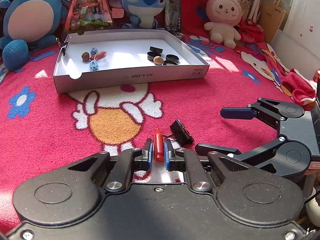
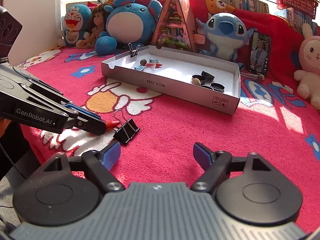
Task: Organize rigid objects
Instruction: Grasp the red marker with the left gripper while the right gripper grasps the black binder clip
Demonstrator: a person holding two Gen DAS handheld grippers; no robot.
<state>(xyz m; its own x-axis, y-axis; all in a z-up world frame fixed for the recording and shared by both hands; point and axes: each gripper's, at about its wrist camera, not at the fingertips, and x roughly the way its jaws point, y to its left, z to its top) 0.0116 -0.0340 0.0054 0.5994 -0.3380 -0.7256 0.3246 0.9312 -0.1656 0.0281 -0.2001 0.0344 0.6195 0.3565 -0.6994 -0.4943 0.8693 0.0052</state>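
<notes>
My left gripper [image 1: 158, 150] is shut on a small red bullet-shaped piece [image 1: 158, 145] that rests low on the pink blanket; in the right wrist view the red piece's tip [image 2: 112, 123] pokes out past the left gripper [image 2: 102, 127]. A black binder clip [image 1: 181, 132] [image 2: 126, 130] lies just right of it, touching nothing of mine. My right gripper [image 2: 157, 155] [image 1: 210, 129] stands open behind the clip, nothing between its blue pads. A white shallow box [image 1: 130, 76] [image 2: 230, 102] farther back holds black round caps [image 1: 156, 52] [image 2: 208, 79], blue pieces [image 1: 93, 65] and two nuts.
Plush toys line the back: a blue round one [image 1: 30, 20], a Stitch [image 1: 144, 4] [image 2: 224, 34], a pink rabbit [image 1: 224, 14]. A triangular display case [image 2: 174, 22] and a phone [image 2: 259, 55] stand behind the box. Another binder clip [image 2: 133, 50] grips the box's corner.
</notes>
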